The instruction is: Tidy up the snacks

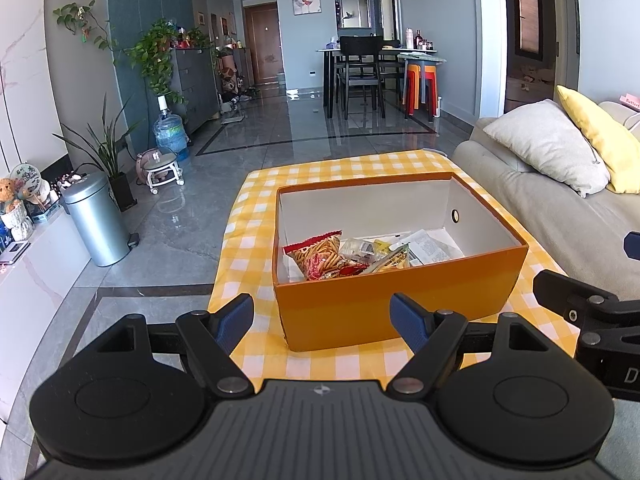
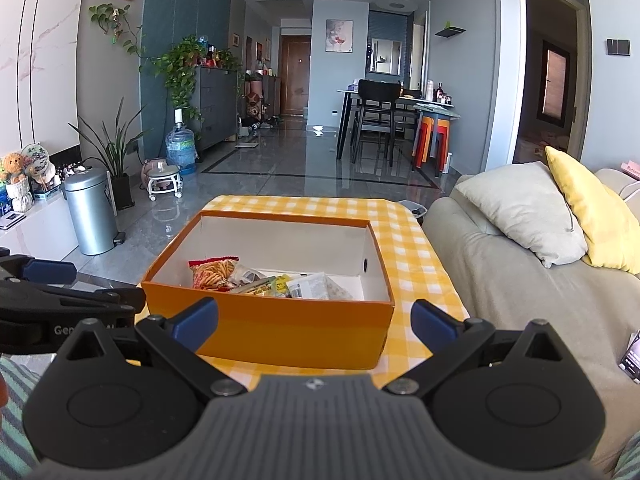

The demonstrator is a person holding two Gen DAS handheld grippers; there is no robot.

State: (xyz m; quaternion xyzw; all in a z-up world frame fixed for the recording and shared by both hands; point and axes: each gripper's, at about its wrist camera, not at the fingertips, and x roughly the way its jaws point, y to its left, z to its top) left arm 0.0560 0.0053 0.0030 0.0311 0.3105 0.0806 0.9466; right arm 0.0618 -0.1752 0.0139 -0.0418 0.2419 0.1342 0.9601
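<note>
An orange box (image 1: 396,304) (image 2: 276,326) with a white inside stands on a yellow checked cloth (image 1: 256,208) (image 2: 404,240). Inside lie several snack packets, among them a red bag of sticks (image 1: 318,254) (image 2: 212,272) and clear and yellow wrappers (image 1: 384,254) (image 2: 280,286). My left gripper (image 1: 322,322) hovers just short of the box's near wall, open and empty, blue pads (image 1: 234,322) wide apart. My right gripper (image 2: 314,324) is also open and empty in front of the box. Each gripper's body shows at the edge of the other's view.
A grey sofa (image 2: 500,280) with a grey cushion (image 2: 520,208) and a yellow one (image 2: 592,216) lies to the right of the table. To the left are tiled floor, a metal bin (image 1: 98,220) (image 2: 90,212), plants and a water jug (image 2: 181,148). A dining table (image 2: 384,120) stands far back.
</note>
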